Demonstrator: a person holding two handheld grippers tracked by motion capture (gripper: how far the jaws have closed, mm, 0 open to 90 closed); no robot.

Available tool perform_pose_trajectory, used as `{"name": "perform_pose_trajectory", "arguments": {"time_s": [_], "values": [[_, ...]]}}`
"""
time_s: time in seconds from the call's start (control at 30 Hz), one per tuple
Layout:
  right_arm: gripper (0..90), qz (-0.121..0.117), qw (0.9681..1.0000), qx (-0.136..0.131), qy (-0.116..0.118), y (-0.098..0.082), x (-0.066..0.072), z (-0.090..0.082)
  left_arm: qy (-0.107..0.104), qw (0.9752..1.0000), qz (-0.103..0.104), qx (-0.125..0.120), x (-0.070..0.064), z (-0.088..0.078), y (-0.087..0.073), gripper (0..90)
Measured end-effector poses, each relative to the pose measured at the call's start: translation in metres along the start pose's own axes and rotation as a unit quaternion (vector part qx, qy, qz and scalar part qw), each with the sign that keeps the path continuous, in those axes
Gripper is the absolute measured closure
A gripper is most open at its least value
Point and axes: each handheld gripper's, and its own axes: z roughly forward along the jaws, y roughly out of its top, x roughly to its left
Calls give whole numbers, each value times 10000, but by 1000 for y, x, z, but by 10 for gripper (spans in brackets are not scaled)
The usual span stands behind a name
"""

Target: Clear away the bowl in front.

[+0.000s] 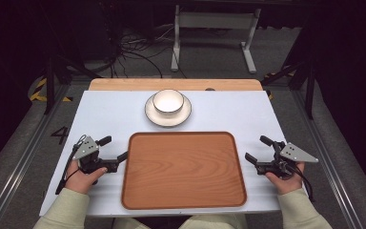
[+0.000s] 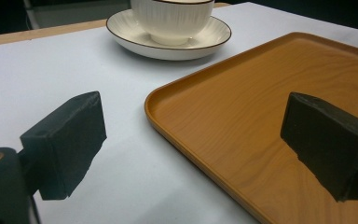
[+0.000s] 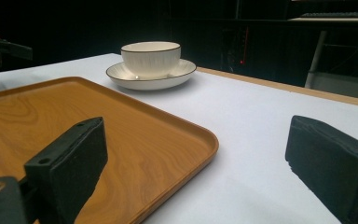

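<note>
A wooden tray (image 1: 183, 169) lies bare in the middle of the white table (image 1: 109, 114). Behind it a white cup (image 1: 167, 102) stands on a white saucer (image 1: 186, 114). My left gripper (image 1: 114, 149) rests at the tray's left edge, open, nothing between its jaws. My right gripper (image 1: 258, 149) rests at the tray's right edge, open and holding nothing. In the left gripper view the tray's near corner (image 2: 168, 100) lies between the jaws, with the cup (image 2: 172, 18) and saucer (image 2: 126, 30) beyond. The right gripper view has the tray's corner (image 3: 205, 140) between its jaws and the cup (image 3: 151, 57) farther off.
A wooden strip (image 1: 124, 84) runs along the table's far edge. Beyond it stand a white metal frame (image 1: 214, 21) and loose cables (image 1: 138, 50) on the floor. Dark stands flank the table on both sides.
</note>
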Motion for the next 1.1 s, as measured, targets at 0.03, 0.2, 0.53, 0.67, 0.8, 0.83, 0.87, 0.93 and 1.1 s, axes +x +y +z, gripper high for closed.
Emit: {"name": "perform_pose_trajectory", "arguments": {"time_s": [0.03,0.2,0.53,0.67,0.8,0.83,0.87,0.93,1.1], "values": [[60,0,10000,0,0,0,0,0,4,10000,-1,4,0,0,0,76],[45,39,10000,10,-11,0,-1,0,9,10000,16,28,-1,0,0,69],[24,-126,9998,68,-109,1,3,1,31,10000,12,-7,0,-1,0,43],[24,-222,9994,200,-159,1,5,4,44,10000,21,-19,-1,-1,0,40],[31,-211,9992,261,-204,2,6,5,6,10000,22,-33,-1,-1,-1,50],[31,-226,9992,258,-209,2,6,5,-48,10000,46,-32,-1,-1,-1,76],[32,-231,9992,257,-216,2,6,5,-71,9999,88,-20,-1,-1,-1,87],[33,-213,9992,249,-215,2,6,5,-118,9998,177,5,-2,0,0,78],[33,-151,9993,229,-248,2,5,4,-191,9995,233,26,-3,0,0,106]]}}
